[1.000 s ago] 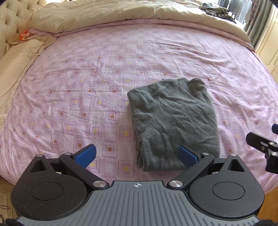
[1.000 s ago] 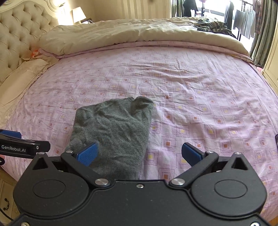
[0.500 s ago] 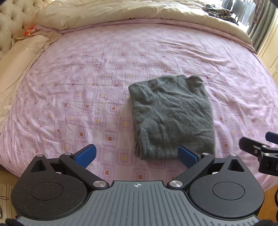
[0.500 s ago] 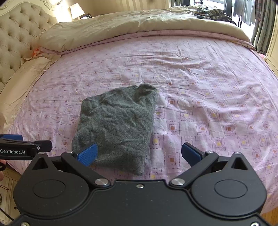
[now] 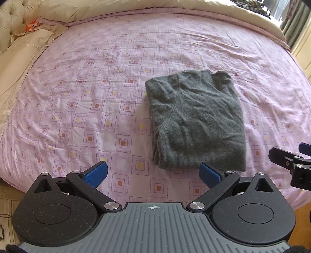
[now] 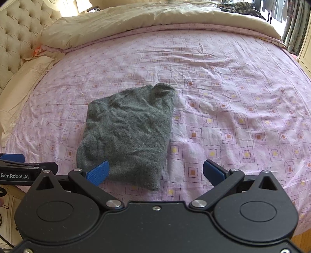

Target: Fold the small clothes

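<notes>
A grey knitted garment [image 5: 196,120] lies folded into a rough rectangle on the pink patterned bed sheet [image 5: 93,101]. In the right wrist view the same garment [image 6: 128,134] sits left of centre. My left gripper [image 5: 153,173] is open, held above the bed's near edge just short of the garment's near hem, with nothing between its blue pads. My right gripper [image 6: 155,171] is also open and empty, hovering over the garment's near right corner. Part of the right gripper [image 5: 289,161] shows at the right edge of the left wrist view.
A cream duvet [image 6: 136,21] is bunched along the far side of the bed. A tufted headboard [image 6: 17,33] and a pillow [image 6: 25,75] stand at the left. Dark clothes [image 6: 235,5] lie at the far right corner. Bare pink sheet [image 6: 233,109] surrounds the garment.
Both grippers have pulled back and risen from the garment, which now looks smaller and farther off. The garment itself has not moved. Both grippers stay open.
</notes>
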The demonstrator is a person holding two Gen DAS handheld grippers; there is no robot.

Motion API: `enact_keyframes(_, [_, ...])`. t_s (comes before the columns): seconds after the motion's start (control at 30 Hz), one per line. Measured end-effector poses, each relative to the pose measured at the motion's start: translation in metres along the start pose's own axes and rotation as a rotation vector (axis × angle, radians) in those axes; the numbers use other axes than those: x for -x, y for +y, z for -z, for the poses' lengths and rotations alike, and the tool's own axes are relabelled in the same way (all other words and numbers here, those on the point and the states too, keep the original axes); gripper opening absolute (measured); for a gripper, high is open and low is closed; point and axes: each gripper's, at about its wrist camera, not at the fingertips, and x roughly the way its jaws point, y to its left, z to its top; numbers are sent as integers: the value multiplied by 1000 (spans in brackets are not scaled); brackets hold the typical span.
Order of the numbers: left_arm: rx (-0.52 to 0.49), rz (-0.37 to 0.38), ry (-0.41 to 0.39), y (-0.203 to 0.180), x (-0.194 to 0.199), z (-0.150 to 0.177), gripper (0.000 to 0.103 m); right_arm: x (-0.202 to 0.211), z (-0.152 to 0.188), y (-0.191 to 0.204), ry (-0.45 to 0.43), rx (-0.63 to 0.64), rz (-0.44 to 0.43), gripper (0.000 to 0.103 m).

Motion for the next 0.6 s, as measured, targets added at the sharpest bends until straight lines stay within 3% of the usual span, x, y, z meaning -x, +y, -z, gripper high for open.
enact_keyframes(0.6, [-26, -13, 38, -2, -13, -3, 101, -26, -6, 2, 149, 4, 163, 102])
